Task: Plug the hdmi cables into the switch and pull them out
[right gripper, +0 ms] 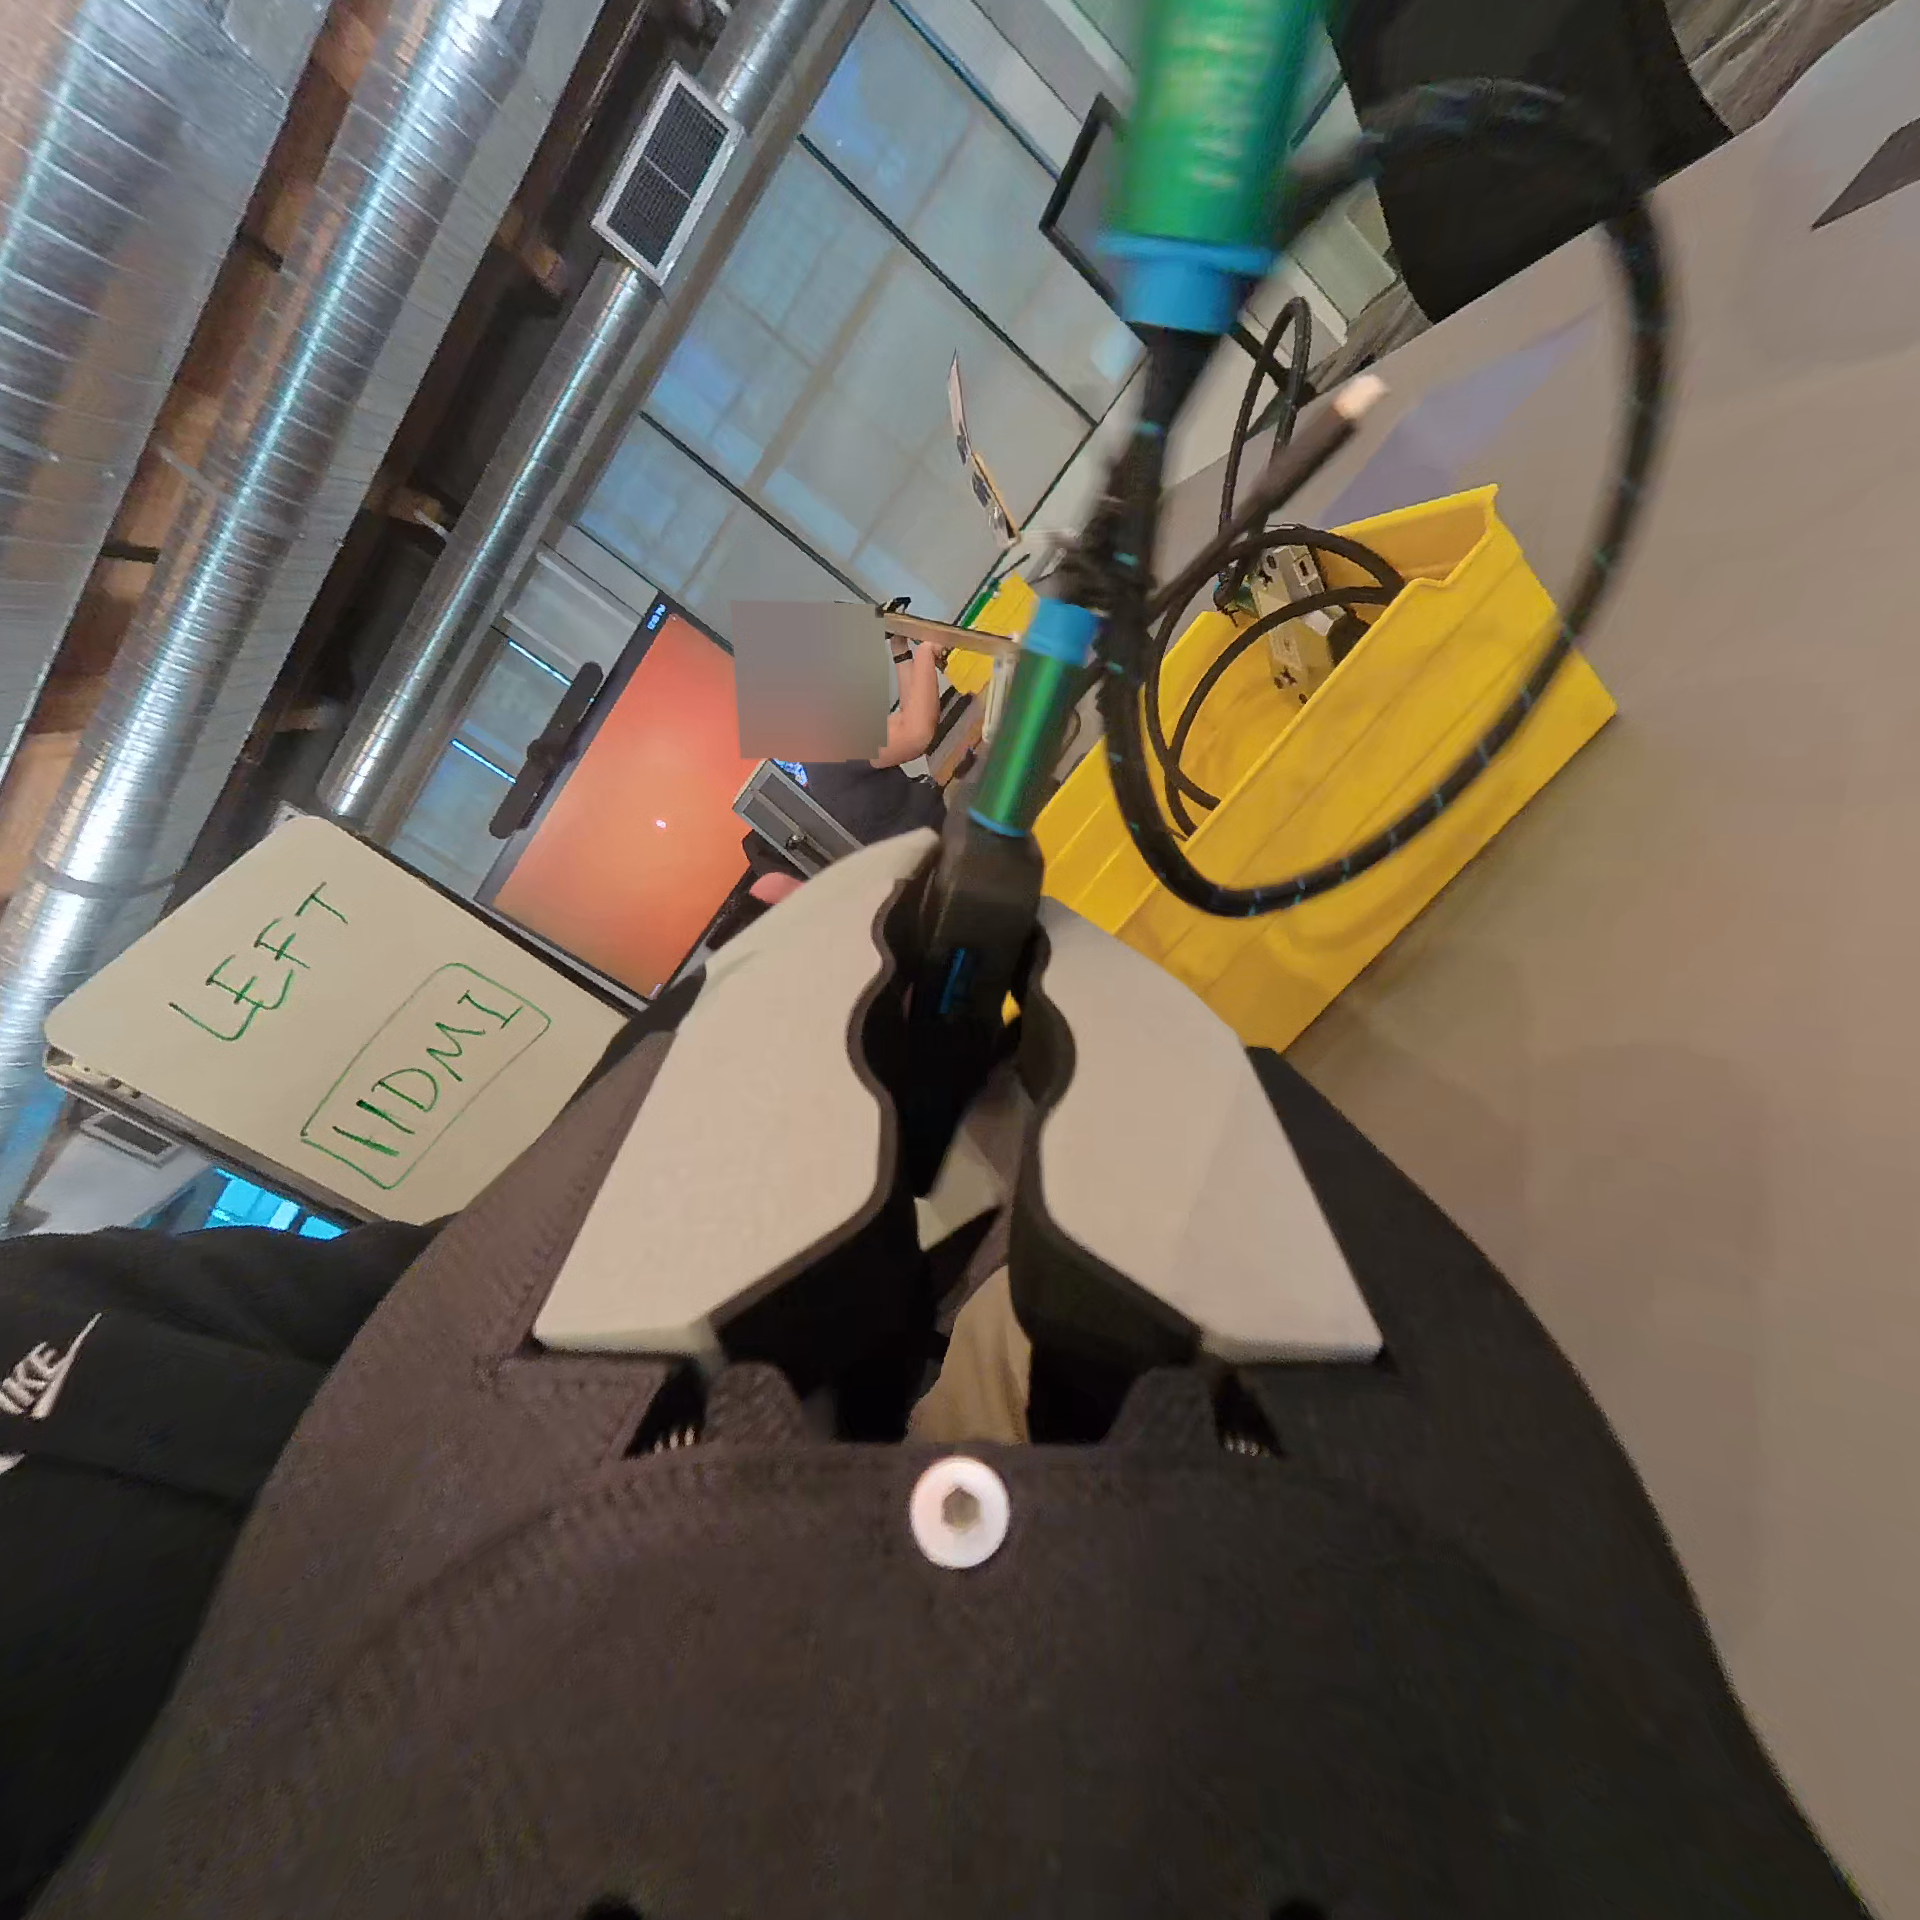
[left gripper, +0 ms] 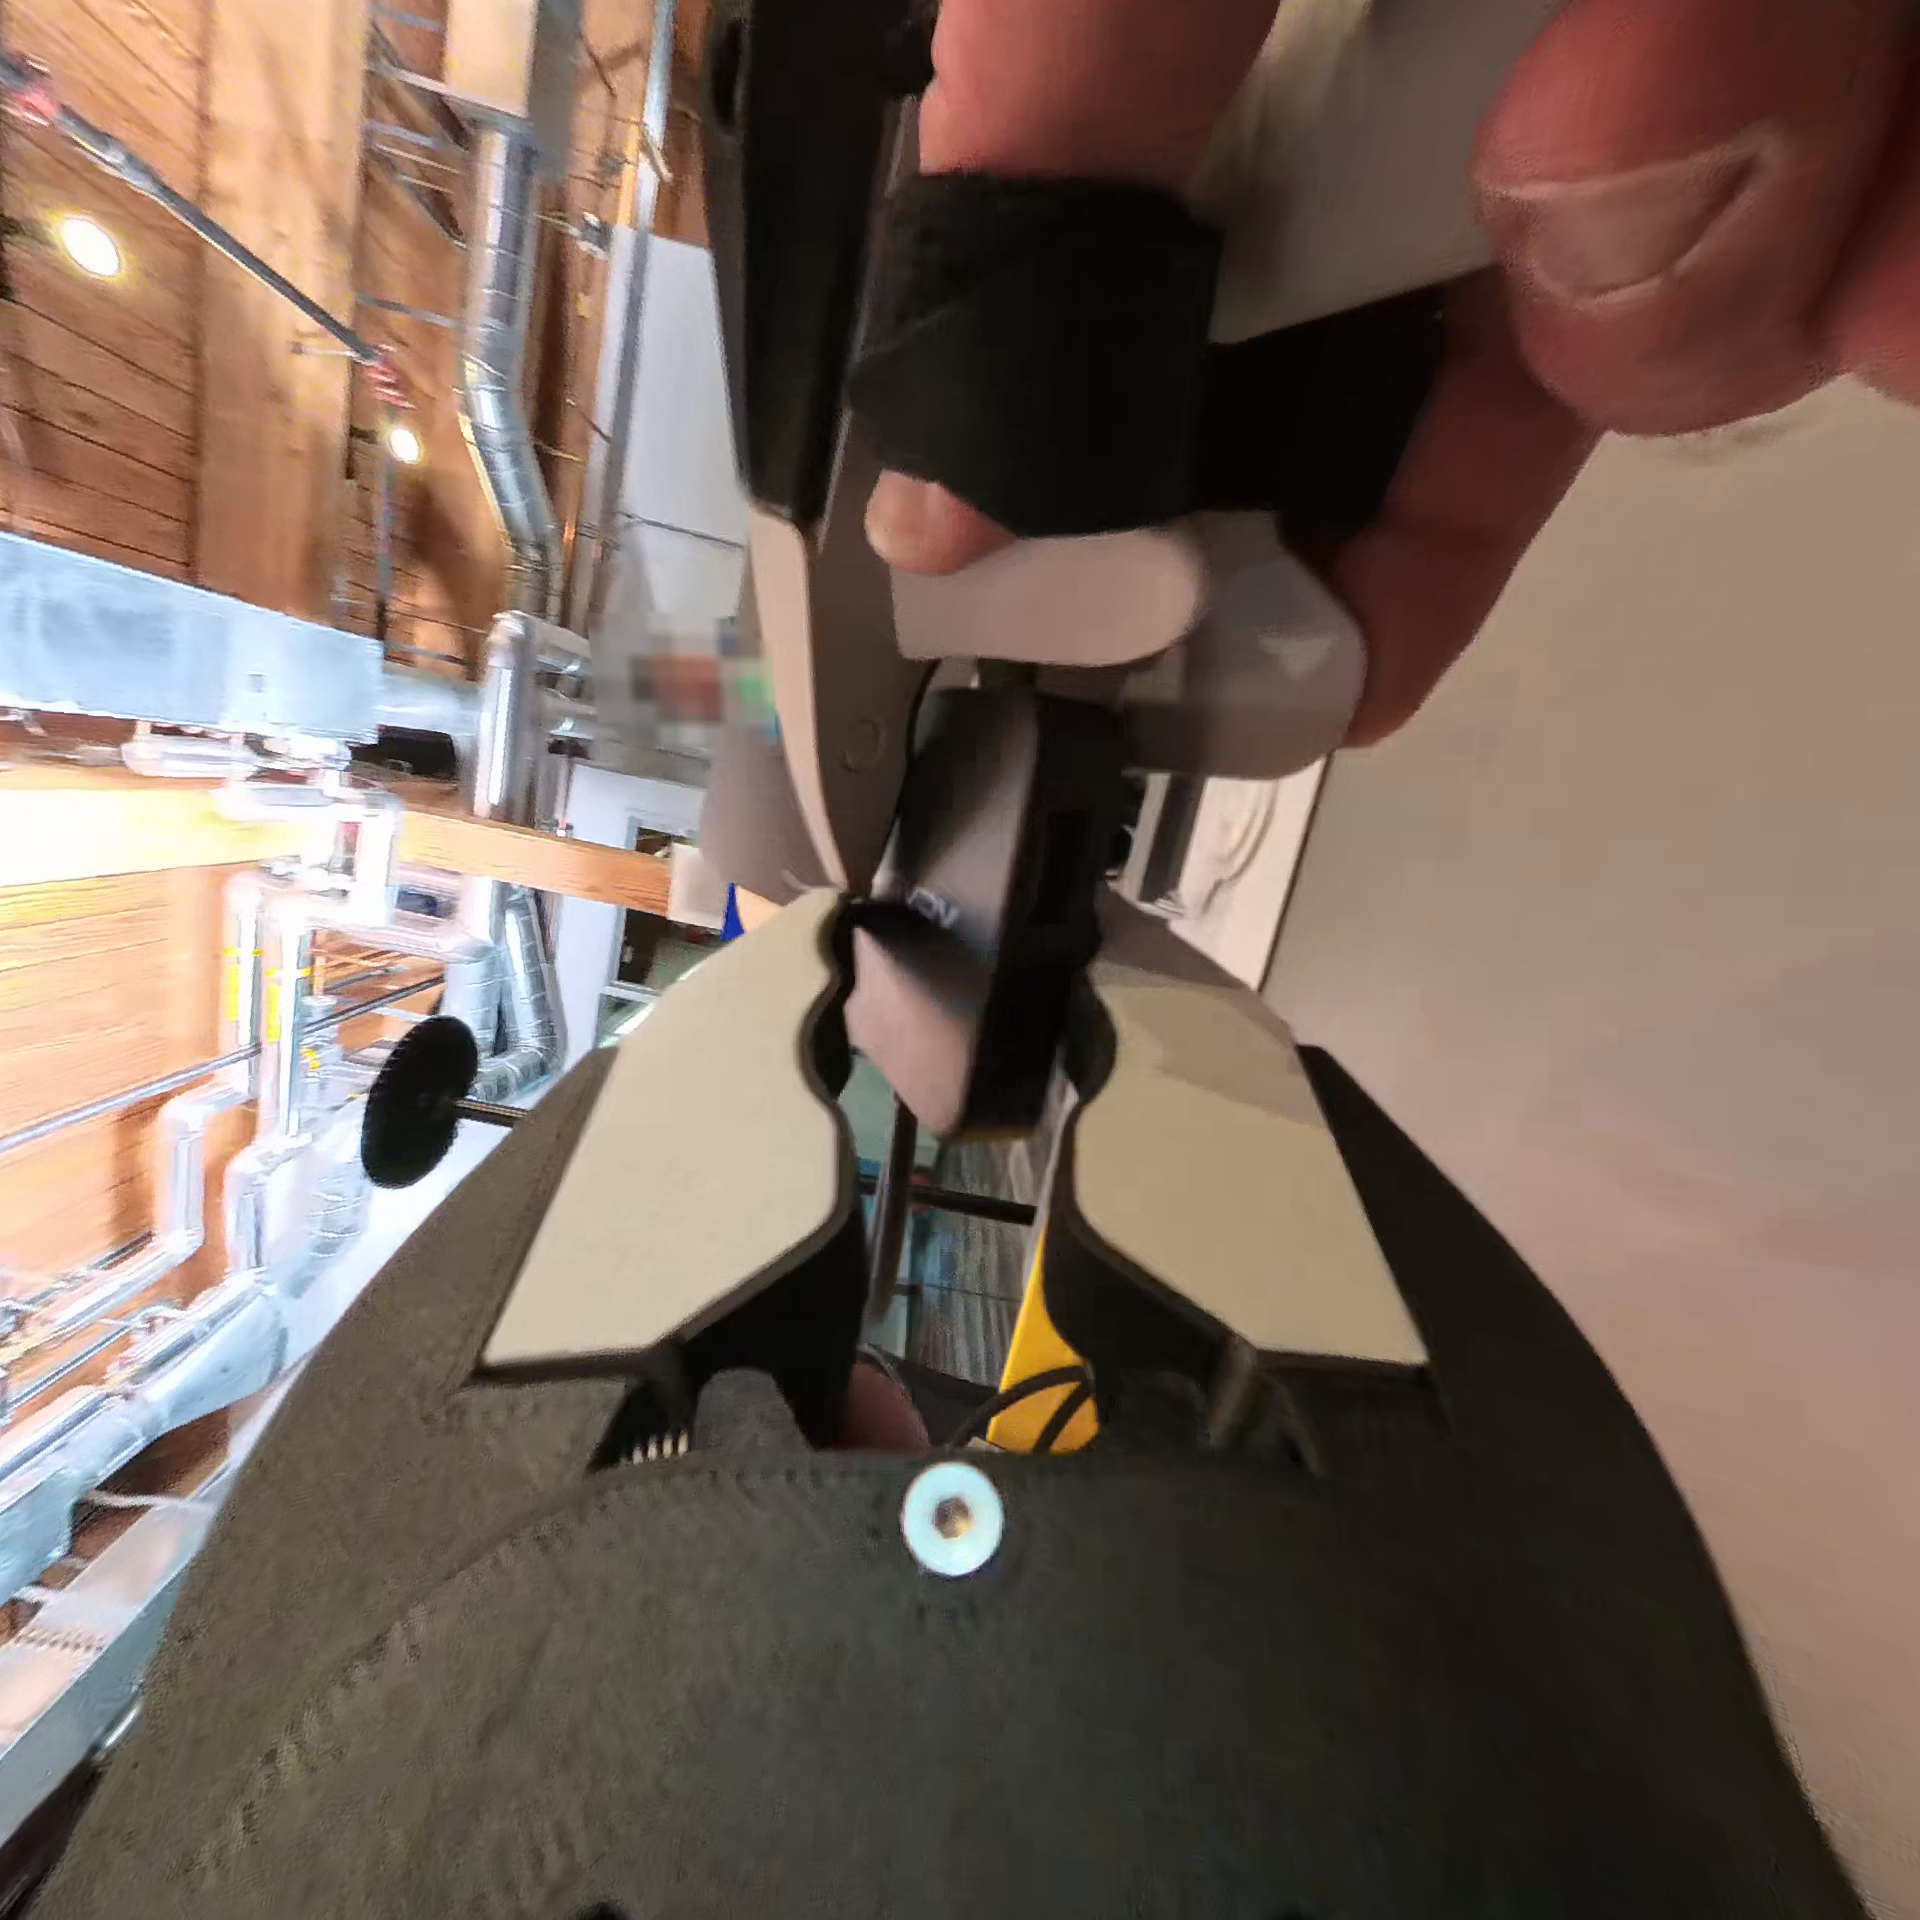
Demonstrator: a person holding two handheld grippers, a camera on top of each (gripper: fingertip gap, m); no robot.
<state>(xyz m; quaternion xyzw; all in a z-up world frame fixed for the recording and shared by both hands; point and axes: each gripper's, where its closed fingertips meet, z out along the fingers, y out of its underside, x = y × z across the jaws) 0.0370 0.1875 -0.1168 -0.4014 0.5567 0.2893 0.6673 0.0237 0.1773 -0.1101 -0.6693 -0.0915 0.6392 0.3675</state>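
Observation:
In the left wrist view my left gripper (left gripper: 961,966) is shut on a small black and grey switch box (left gripper: 935,1008), held up in the air with a dark port side (left gripper: 1060,862) facing right. A person's hand (left gripper: 1662,208) holds the other gripper (left gripper: 831,748) close above the switch. In the right wrist view my right gripper (right gripper: 961,935) is shut on a black HDMI plug (right gripper: 982,894). Its green sleeve (right gripper: 1023,727) and braided black cable (right gripper: 1636,499) loop away over the table. The switch does not show in this view.
A yellow bin (right gripper: 1434,727) with coiled cables stands on the grey table (right gripper: 1662,1143). A loose silver connector (right gripper: 1356,400) hangs beyond it. A second green sleeve (right gripper: 1195,135) is at the top. A whiteboard (right gripper: 312,1018), an orange screen (right gripper: 634,831) and a person (right gripper: 894,769) are far back. My left and right fingertips are right by each other.

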